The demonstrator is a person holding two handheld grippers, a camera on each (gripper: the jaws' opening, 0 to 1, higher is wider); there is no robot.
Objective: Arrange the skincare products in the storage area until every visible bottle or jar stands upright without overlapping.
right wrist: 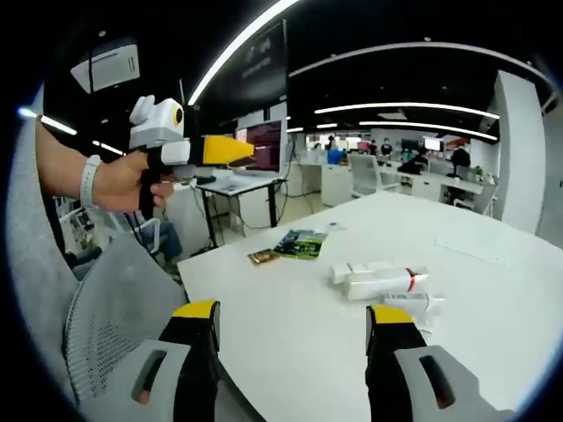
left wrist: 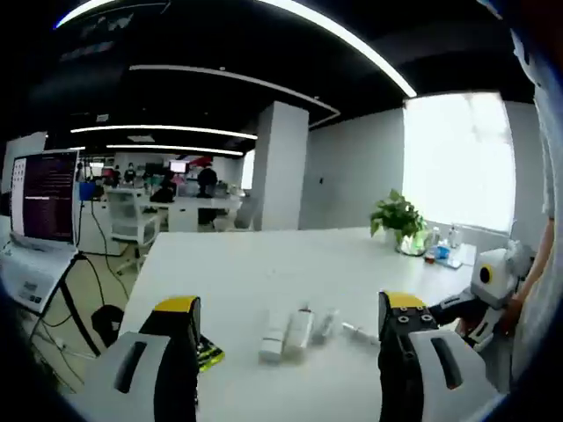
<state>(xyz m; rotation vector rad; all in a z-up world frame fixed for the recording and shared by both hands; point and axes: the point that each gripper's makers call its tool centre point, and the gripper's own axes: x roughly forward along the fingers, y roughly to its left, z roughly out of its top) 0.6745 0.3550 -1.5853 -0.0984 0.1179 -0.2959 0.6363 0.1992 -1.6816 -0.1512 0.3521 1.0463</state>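
Observation:
Several white skincare bottles and tubes lie on their sides in a loose cluster on the white table, just beyond my left gripper, which is open and holds nothing. In the right gripper view the same white bottles and a tube lie flat ahead of my right gripper, open and empty, low over the table's near edge. A hand holds the left gripper up in the air at upper left. The right gripper shows at the table's right edge.
Green packets and a small brown one lie near the table corner; a green packet also sits by my left jaw. A potted plant and small bottles stand far right. A grey mesh chair is close.

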